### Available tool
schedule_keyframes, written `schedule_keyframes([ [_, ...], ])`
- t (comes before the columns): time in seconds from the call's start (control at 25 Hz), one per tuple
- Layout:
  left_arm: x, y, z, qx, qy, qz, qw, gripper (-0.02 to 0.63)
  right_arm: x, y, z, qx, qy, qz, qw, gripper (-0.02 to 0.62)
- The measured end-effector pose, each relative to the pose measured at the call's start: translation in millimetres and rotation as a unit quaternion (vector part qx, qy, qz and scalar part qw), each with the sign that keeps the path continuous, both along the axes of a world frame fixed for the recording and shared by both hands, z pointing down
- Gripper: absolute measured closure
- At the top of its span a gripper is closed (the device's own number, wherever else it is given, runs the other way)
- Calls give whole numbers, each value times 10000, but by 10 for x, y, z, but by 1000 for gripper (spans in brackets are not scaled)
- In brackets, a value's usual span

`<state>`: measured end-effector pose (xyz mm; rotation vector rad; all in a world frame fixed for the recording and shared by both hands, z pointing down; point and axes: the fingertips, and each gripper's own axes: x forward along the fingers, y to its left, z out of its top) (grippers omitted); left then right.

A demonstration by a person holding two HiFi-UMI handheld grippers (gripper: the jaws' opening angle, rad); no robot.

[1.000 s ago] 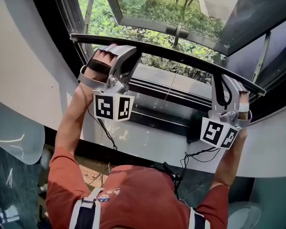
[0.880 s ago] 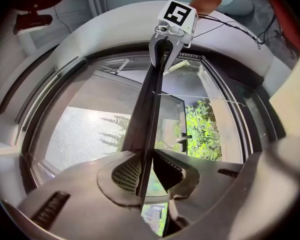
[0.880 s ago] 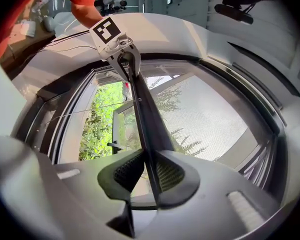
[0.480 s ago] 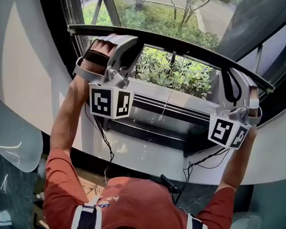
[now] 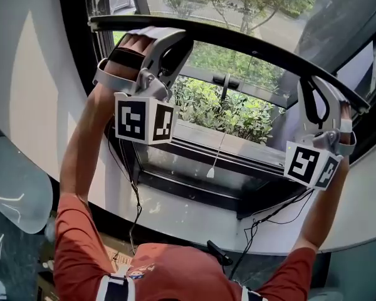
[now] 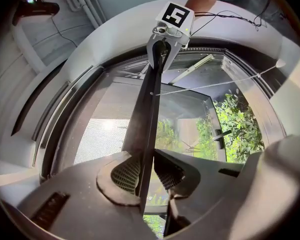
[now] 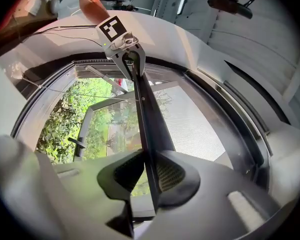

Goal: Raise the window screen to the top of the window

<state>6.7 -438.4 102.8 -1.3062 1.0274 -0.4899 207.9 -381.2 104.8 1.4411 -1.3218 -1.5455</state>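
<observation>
The window screen's dark bottom bar runs across the upper window, with the grey mesh above it. My left gripper clamps the bar's left end, and my right gripper clamps its right end. In the left gripper view the bar runs edge-on between the ribbed pads of my left gripper; those jaws have just been opening slightly with the bar still between them. In the right gripper view the bar sits pinched in my right gripper.
A pull cord with a white knob hangs below the bar. Beneath lie the dark sill track and the tilted outer sash with its handle. Shrubs show outside. White wall flanks the frame, and cables dangle from the grippers.
Both grippers and the bar have risen together. More open window, shrubs and the hanging cord now show beneath the bar.
</observation>
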Motion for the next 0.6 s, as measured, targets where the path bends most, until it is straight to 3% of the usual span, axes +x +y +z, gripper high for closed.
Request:
schedule_keyframes([
  [0.6,1,-41,-853,502,175,46,9986,514,-1,-39,-852,583,210,-39,9981,508],
])
